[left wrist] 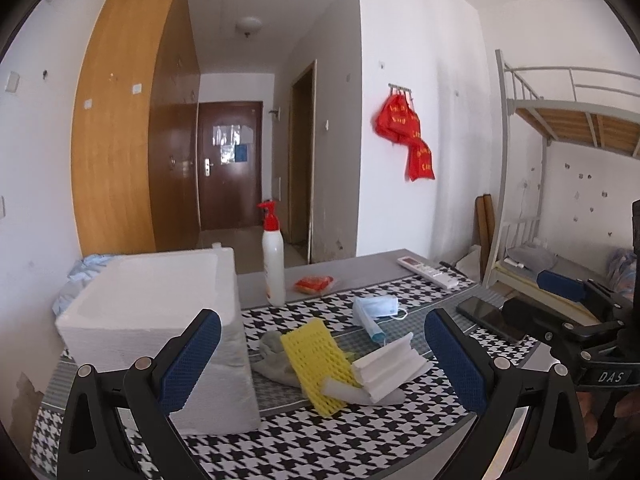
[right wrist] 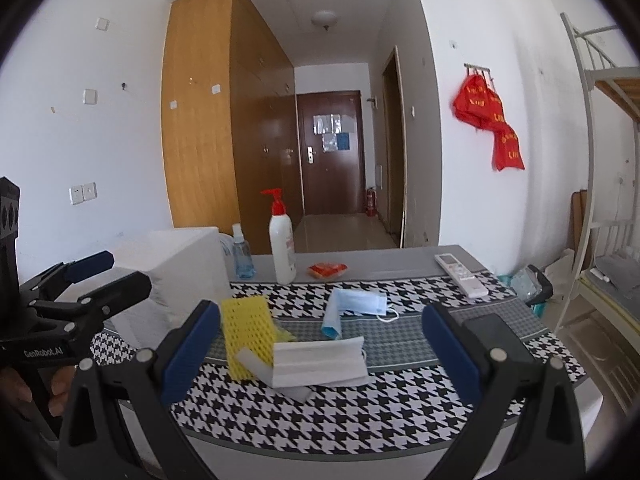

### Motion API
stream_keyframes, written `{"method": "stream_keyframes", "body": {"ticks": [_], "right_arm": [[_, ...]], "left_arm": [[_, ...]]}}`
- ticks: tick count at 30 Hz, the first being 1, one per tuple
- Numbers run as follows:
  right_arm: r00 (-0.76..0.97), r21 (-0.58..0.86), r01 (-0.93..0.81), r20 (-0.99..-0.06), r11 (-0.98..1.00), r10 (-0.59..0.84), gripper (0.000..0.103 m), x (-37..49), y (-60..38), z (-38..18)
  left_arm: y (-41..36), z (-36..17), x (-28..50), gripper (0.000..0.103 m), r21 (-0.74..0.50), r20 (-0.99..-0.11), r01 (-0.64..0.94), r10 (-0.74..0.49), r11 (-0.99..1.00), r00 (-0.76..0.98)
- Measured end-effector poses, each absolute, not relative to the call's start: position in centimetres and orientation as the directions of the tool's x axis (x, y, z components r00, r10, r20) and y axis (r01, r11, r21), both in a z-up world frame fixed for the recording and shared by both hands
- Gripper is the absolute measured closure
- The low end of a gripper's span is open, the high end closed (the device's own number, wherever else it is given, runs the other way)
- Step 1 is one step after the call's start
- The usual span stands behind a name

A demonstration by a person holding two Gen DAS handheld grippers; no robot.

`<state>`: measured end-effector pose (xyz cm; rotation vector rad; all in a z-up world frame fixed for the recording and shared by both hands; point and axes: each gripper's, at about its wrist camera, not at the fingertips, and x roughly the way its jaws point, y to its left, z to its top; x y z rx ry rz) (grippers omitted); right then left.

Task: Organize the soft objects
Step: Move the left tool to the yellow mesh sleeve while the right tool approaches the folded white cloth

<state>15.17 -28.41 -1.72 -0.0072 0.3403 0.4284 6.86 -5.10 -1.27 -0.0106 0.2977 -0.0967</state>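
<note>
A yellow foam net sleeve (left wrist: 314,364) (right wrist: 247,336) lies on the houndstooth tablecloth (left wrist: 360,448), partly over a grey cloth (left wrist: 272,356). A white face mask (left wrist: 386,370) (right wrist: 320,360) leans against it. Two blue face masks (left wrist: 376,310) (right wrist: 354,306) lie farther back. A white foam box (left wrist: 160,320) (right wrist: 180,272) stands at the left. My left gripper (left wrist: 322,364) hovers open, low over the pile. My right gripper (right wrist: 320,350) is open too, framing the white mask. Each gripper shows at the edge of the other's view, the right (left wrist: 576,300) and the left (right wrist: 92,280).
A white pump bottle with a red top (left wrist: 273,256) (right wrist: 282,240), a small blue bottle (right wrist: 242,256), a red snack packet (left wrist: 314,283) (right wrist: 326,270), a remote control (left wrist: 430,272) (right wrist: 460,274) and a dark phone (left wrist: 490,318) (right wrist: 492,328) sit on the table. A bunk bed (left wrist: 568,128) stands to the right.
</note>
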Motion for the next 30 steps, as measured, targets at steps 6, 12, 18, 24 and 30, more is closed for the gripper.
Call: {"method": "stream_keyframes", "body": {"ticks": [6, 12, 18, 24, 30], "right_arm": [[0.835, 0.047, -0.417, -0.375, 0.908, 0.403, 0.001, 17.4, -28.6, -2.6], [0.819, 0.053, -0.431, -0.396, 0.901, 0.415, 0.001, 19.1, -29.0, -3.3], [0.8, 0.06, -0.43, -0.437, 0.901, 0.411, 0.001, 20.9, -29.3, -4.3], [0.783, 0.058, -0.426, -0.476, 0.903, 0.4, 0.001, 22.3, -29.3, -5.2], [0.766, 0.054, -0.441, -0.497, 0.896, 0.408, 0.001, 23.3, -29.0, -5.8]], "left_arm": [[-6.4, -2.3, 9.2, 0.001, -0.02, -0.35, 0.084, -0.085, 0.996, 0.933], [-7.3, -3.2, 11.0, 0.001, -0.009, -0.395, 0.066, -0.064, 0.998, 0.917], [-7.6, -4.2, 12.6, 0.001, -0.017, -0.441, 0.048, -0.051, 0.999, 0.896], [-7.8, -5.2, 14.3, 0.001, -0.021, -0.49, 0.011, -0.02, 1.0, 0.871], [-8.1, -6.1, 15.6, 0.001, -0.017, -0.523, -0.021, 0.009, 1.0, 0.852]]}}
